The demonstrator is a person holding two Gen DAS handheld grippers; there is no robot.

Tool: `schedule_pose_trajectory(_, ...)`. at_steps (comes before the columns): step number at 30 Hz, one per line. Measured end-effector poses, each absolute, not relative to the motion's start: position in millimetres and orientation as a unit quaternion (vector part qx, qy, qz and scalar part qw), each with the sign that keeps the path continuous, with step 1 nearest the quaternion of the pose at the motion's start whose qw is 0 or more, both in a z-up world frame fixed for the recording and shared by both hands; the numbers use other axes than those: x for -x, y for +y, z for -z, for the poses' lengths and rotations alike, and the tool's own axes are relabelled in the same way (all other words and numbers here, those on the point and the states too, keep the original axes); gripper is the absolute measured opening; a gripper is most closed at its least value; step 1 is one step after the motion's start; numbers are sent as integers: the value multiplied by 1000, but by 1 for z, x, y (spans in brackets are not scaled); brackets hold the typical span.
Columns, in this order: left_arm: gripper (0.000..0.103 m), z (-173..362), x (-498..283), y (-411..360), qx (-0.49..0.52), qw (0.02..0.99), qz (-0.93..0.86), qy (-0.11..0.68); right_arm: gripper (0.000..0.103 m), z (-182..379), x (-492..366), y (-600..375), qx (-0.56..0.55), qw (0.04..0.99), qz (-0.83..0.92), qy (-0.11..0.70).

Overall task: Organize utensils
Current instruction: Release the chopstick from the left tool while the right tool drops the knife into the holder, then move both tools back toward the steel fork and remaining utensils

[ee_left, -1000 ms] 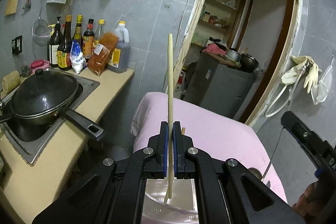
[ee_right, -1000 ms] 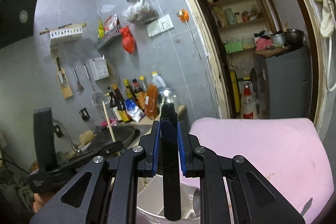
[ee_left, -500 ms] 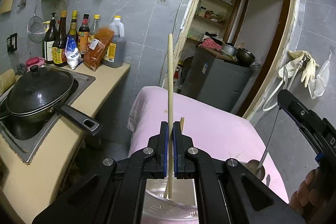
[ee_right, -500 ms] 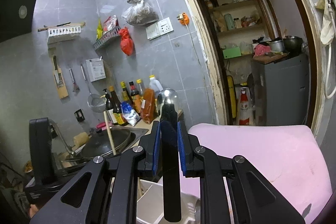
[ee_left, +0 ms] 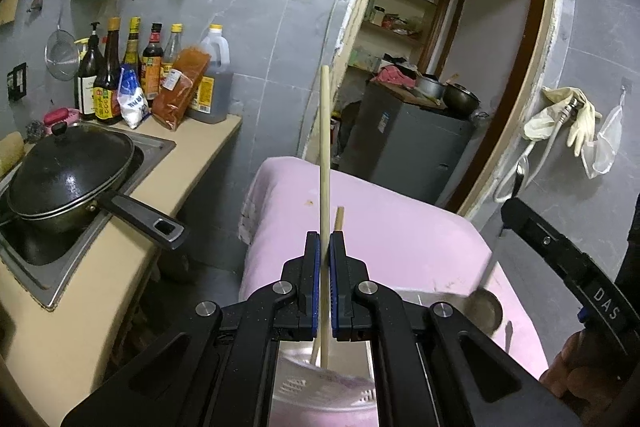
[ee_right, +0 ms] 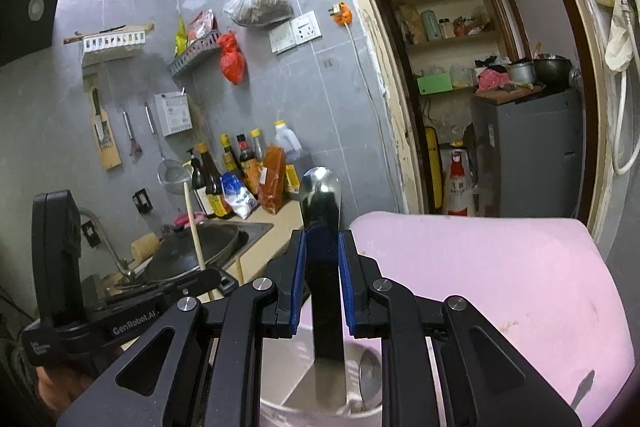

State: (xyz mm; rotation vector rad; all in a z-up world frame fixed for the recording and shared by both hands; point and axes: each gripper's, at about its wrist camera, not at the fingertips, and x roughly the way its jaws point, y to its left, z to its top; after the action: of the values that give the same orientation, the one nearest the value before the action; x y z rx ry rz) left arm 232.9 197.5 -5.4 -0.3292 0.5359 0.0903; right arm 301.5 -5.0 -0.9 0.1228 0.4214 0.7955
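My left gripper (ee_left: 325, 239) is shut on a pale wooden chopstick (ee_left: 325, 147). The chopstick stands upright, and its lower end reaches into a white utensil holder (ee_left: 320, 393) right below the fingers. The tip of a second chopstick (ee_left: 339, 217) shows just behind the fingers. My right gripper (ee_right: 322, 239) is shut on a shiny metal spoon (ee_right: 320, 187). The spoon's rounded end rises above the fingertips, and its lower part hangs over the white utensil holder (ee_right: 360, 414). In the left wrist view the metal spoon (ee_left: 485, 311) hangs blurred beside the right gripper's housing (ee_left: 560, 259). A hand holds that housing.
The holder stands on a table with a pink cloth (ee_left: 400, 227). On the counter to the left sits a lidded black wok (ee_left: 68, 179), its handle (ee_left: 144, 219) pointing at the table. Sauce bottles (ee_left: 120, 75) line the wall. An open doorway with a grey cabinet (ee_left: 408, 147) lies behind the table.
Both grips are unchanged. In the left wrist view the right gripper and its spoon have edged slightly inward; the rest has barely shifted.
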Motion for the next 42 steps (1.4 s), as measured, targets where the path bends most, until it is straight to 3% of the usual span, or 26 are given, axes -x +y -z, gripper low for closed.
schedule_pose_trajectory(4, 4, 10, -229, 196, 165, 946, -30, 277, 15, 1, -296, -13, -55, 897, -384, 209)
schedule_pose_trajectory(6, 10, 11, -226, 195, 169, 944, -25, 281, 17, -2, -292, -19, -56, 898, -382, 210)
schedule_pose_trajectory(8, 25, 11, -222, 194, 174, 944, -20, 279, 26, -6, -289, -26, -58, 901, -376, 208)
schedule_pose_trajectory(11, 28, 6, -217, 189, 178, 945, -14, 273, 31, -11, -284, -42, -60, 908, -361, 204)
schedule_pose_trajectory(13, 33, 4, -216, 184, 175, 946, -13, 274, 43, -12, -281, -53, -60, 914, -345, 204)
schedule_pose_trajectory(15, 45, -1, -215, 177, 172, 948, -9, 268, 57, -14, -279, -68, -66, 921, -327, 202)
schedule_pose_trajectory(20, 73, -13, -211, 151, 153, 957, -3, 246, 80, -19, -270, -105, -66, 939, -277, 193)
schedule_pose_trajectory(23, 81, -17, -210, 131, 139, 961, 2, 238, 89, -19, -264, -125, -56, 948, -247, 193)
schedule_pose_trajectory(25, 85, -18, -209, 117, 124, 965, 1, 233, 102, -17, -258, -140, -49, 954, -227, 190)
schedule_pose_trajectory(30, 87, -12, -204, 82, 85, 970, 9, 226, 103, -11, -250, -169, -25, 962, -186, 198)
schedule_pose_trajectory(42, 87, 34, -193, 21, 59, 954, 30, 292, 103, 24, -249, -221, 1, 956, -150, 253)
